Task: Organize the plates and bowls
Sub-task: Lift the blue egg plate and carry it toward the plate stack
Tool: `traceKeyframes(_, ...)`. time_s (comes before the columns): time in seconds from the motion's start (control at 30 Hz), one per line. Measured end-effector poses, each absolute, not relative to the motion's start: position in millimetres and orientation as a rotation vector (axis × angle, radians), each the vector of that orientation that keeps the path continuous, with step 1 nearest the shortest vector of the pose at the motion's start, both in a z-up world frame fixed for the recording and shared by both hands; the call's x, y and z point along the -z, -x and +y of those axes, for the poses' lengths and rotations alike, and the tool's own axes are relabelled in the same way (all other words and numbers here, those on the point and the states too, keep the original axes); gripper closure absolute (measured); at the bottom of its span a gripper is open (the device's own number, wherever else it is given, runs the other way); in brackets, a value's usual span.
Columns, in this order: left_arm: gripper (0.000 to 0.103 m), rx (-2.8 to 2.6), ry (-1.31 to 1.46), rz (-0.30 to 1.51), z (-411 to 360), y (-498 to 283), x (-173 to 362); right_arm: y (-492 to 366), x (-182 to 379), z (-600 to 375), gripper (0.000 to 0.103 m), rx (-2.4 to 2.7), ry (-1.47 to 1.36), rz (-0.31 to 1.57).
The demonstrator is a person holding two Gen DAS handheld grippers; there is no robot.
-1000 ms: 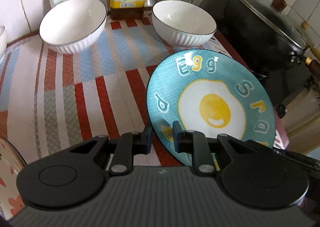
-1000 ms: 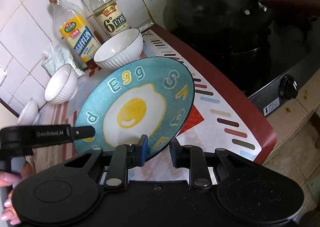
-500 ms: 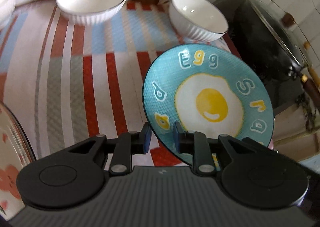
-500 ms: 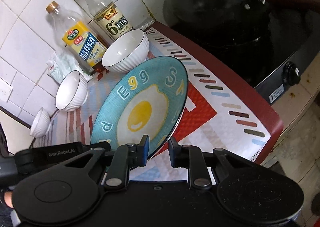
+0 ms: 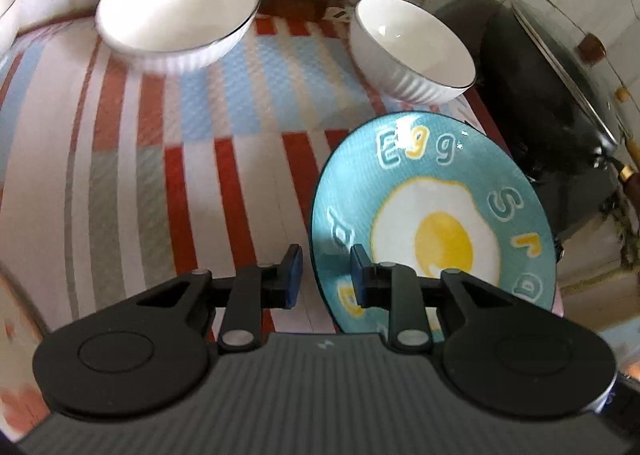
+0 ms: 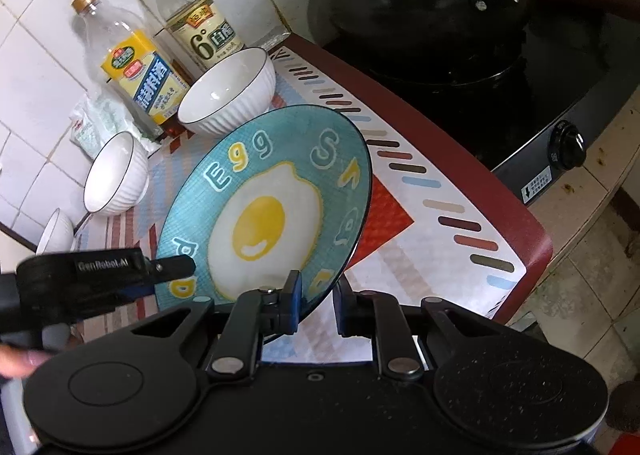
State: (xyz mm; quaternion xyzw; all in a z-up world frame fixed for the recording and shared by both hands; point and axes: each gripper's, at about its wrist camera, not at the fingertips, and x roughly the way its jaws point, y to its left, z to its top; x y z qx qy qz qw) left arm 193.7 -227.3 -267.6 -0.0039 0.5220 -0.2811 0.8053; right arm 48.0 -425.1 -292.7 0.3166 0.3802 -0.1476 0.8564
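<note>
The plate point(image 6: 264, 211) is off the striped mat point(image 5: 160, 175), tilted, its printed face toward both cameras, with both grippers at its near rim.

Change: in the right wrist view the plate leans less steeply than half a second ago. In the left wrist view it keeps the same place between the fingers while the two white bowls point(image 5: 176, 7) point(image 5: 412, 51) shift behind it. I judge that the plate travels with the left gripper point(image 5: 325, 275).

Left gripper: jaws partly apart, astride the rim. One finger lies over the plate face, and a strip of mat shows between the other pad and the rim. I cannot tell whether it clamps.

Right gripper point(image 6: 318, 295): jaws partly apart, astride the lower rim, one finger in front and one behind. Contact cannot be confirmed.

Meaning for the task: a two-handed transfer is under way and the plate is not yet set down. Neither grip should be released until the other is verified.
</note>
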Motion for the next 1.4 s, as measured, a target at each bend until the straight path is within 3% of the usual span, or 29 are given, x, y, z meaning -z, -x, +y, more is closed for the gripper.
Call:
traceKeyframes(0.1,0.085,0.664,-0.057,1.069,-238,-200,266,-49,296,-428,0.083,0.321,-0.665,0.799)
traceKeyframes(0.57,0.081,0.753,-0.068,1.12,-253,-216,274,-48,310,-441,0.083,0.324,-0.782,0.767)
traceKeyframes(0.87,0.081,0.735,-0.155,1.024,-239,-199,256,-53,291,-436,0.082,0.285,-0.756,0.782)
traceKeyframes(1.4,0.082,0.693,-0.208,0.897,-148,-169,172,-35,234,-388,0.082,0.114,-0.733,0.74)
